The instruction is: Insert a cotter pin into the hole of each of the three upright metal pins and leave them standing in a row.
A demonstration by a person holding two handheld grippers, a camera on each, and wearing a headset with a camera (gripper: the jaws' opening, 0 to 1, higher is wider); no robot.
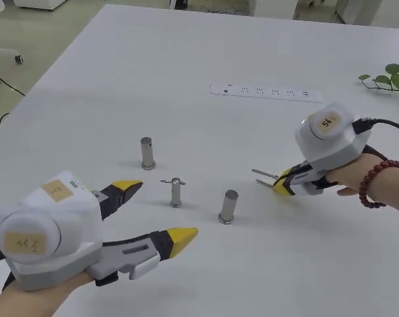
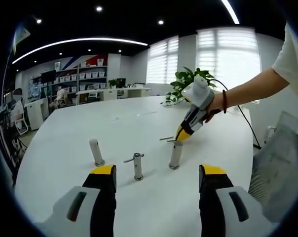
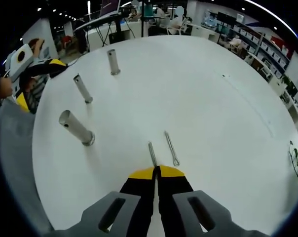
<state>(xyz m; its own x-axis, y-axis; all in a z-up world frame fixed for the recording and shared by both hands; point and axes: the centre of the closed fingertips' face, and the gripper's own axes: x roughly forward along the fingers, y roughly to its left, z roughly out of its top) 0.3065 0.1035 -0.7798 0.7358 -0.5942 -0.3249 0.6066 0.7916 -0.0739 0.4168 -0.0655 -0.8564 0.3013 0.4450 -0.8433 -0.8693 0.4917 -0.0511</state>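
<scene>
The right tool [image 3: 156, 169] pinches a cotter pin [image 3: 152, 154] pointing straight ahead.

The near end of one cotter pin [image 3: 152, 152] disappears between the closed yellow tips of the right gripper [image 3: 156, 170], so how much of it is clamped cannot be told. In the head view, any hole in the far metal pin [image 1: 146, 152] or the near metal pin [image 1: 228, 206] is too small to make out. The left gripper [image 1: 158, 209] is cut off by the lower left edge, and the handwriting on its label [image 1: 28, 243] is unreadable. A plant [image 1: 390, 74] is cropped by the right edge.
</scene>
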